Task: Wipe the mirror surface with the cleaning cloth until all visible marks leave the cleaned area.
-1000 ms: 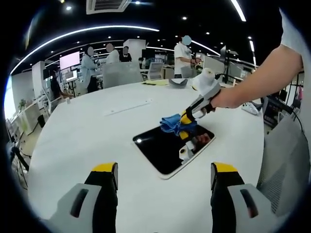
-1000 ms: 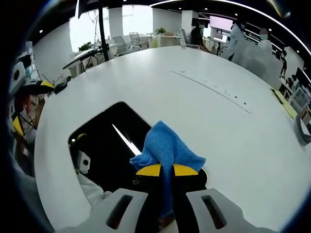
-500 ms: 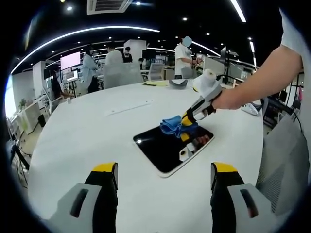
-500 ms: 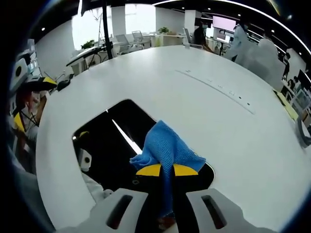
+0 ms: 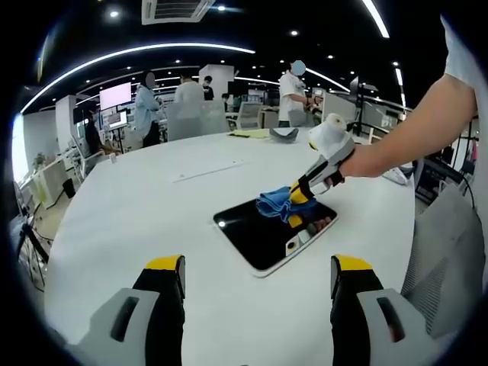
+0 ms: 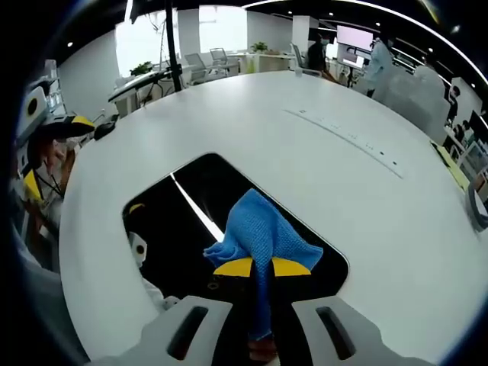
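A dark rectangular mirror (image 5: 263,234) with a pale rim lies flat on the round white table (image 5: 137,213). My right gripper (image 5: 299,200) reaches in from the right, shut on a blue cleaning cloth (image 5: 276,203) that rests on the mirror's far right part. In the right gripper view the cloth (image 6: 263,237) bunches up from between the yellow-tipped jaws of the right gripper (image 6: 262,268), over the mirror (image 6: 191,221), which reflects a light strip. My left gripper (image 5: 258,268) stays low near the table's front, jaws wide apart and empty.
Several people stand by desks and chairs beyond the table's far edge. A thin flat strip (image 5: 207,171) lies on the table behind the mirror. A grey object (image 5: 284,133) sits near the far rim. A mesh chair (image 5: 446,252) stands at the right.
The right gripper has slid the cloth a little toward the mirror's right end; more of the mirror now lies under and ahead of it. The left gripper has stayed put.
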`<action>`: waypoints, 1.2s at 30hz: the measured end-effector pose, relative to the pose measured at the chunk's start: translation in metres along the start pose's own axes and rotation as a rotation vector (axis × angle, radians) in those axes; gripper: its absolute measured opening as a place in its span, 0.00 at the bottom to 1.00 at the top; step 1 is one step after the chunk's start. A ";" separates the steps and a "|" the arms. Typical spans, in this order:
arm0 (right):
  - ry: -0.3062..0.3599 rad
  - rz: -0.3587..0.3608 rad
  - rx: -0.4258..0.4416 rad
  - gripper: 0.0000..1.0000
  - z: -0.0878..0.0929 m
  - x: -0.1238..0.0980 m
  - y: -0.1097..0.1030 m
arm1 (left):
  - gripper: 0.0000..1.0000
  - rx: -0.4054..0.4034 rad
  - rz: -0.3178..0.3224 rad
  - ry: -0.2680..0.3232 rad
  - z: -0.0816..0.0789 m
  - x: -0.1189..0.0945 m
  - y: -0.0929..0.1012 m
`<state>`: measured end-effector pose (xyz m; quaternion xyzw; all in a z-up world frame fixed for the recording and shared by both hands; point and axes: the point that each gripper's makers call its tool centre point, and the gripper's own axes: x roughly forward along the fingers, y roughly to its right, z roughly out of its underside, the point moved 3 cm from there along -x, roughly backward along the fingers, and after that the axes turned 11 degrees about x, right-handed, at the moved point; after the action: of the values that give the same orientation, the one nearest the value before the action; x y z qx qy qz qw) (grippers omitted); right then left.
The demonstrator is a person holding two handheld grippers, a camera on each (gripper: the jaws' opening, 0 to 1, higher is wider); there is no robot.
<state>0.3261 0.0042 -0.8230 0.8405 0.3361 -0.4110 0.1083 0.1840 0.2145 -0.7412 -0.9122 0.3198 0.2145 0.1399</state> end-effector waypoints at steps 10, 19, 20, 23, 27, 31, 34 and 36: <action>-0.010 -0.008 -0.024 0.02 0.005 -0.003 -0.011 | 0.78 0.001 -0.003 0.005 -0.002 -0.003 0.001; -0.018 -0.019 -0.040 0.02 0.008 -0.004 -0.015 | 0.78 -0.006 -0.007 0.019 -0.005 -0.001 0.002; -0.020 -0.020 -0.040 0.02 0.008 -0.004 -0.015 | 0.78 -0.006 -0.010 0.021 -0.006 -0.002 0.001; -0.022 -0.021 -0.042 0.02 0.009 -0.005 -0.017 | 0.78 -0.002 -0.012 0.019 -0.006 -0.002 0.001; -0.021 -0.018 -0.039 0.02 0.010 -0.006 -0.020 | 0.78 -0.006 -0.022 0.025 -0.006 -0.005 0.000; -0.019 -0.018 -0.037 0.02 0.011 -0.006 -0.022 | 0.77 0.042 -0.011 0.018 -0.008 -0.007 0.006; -0.020 -0.019 -0.039 0.02 0.012 -0.006 -0.022 | 0.77 0.056 -0.006 0.019 -0.010 -0.006 0.008; -0.020 -0.019 -0.039 0.02 0.012 -0.007 -0.023 | 0.77 0.056 -0.005 0.019 -0.010 -0.006 0.008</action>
<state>0.3006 0.0125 -0.8238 0.8310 0.3508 -0.4136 0.1239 0.1775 0.2079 -0.7307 -0.9109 0.3245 0.1963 0.1628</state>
